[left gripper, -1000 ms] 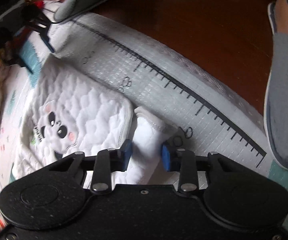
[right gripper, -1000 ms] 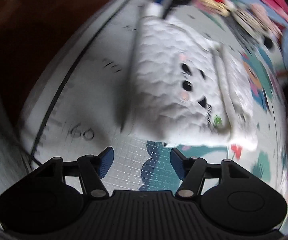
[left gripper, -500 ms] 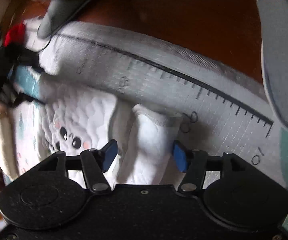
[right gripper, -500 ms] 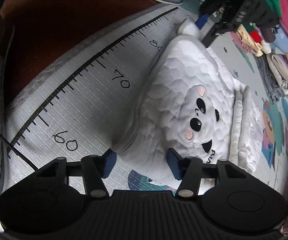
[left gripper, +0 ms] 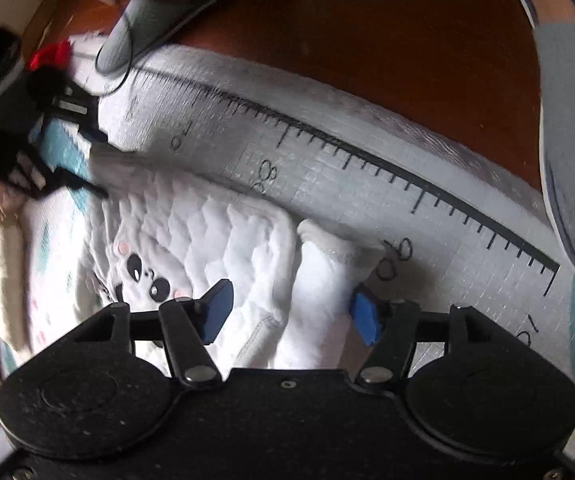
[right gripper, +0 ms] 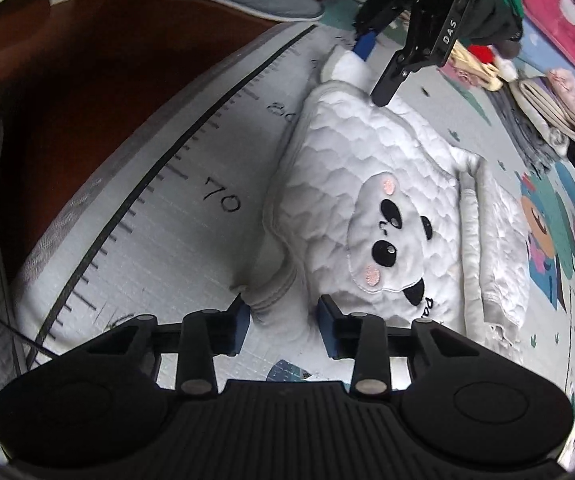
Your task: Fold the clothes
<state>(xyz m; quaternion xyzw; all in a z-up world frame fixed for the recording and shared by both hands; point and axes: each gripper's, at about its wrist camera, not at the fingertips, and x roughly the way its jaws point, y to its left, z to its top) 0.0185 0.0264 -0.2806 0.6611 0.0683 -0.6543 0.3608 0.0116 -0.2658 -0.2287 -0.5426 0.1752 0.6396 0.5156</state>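
My left claw (left gripper: 289,314) is spread wide around the cuff of the white quilted top (left gripper: 207,232), and my right claw (right gripper: 283,326) is spread around the ribbed cuff (right gripper: 271,294) at the opposite end, neither pinching yet. The top lies flat on the ruler-printed play mat (right gripper: 159,248), its long axis running from one claw to the other along the ruler line. Each claw is nearest its own end, so I judge both should close, then carry inward.
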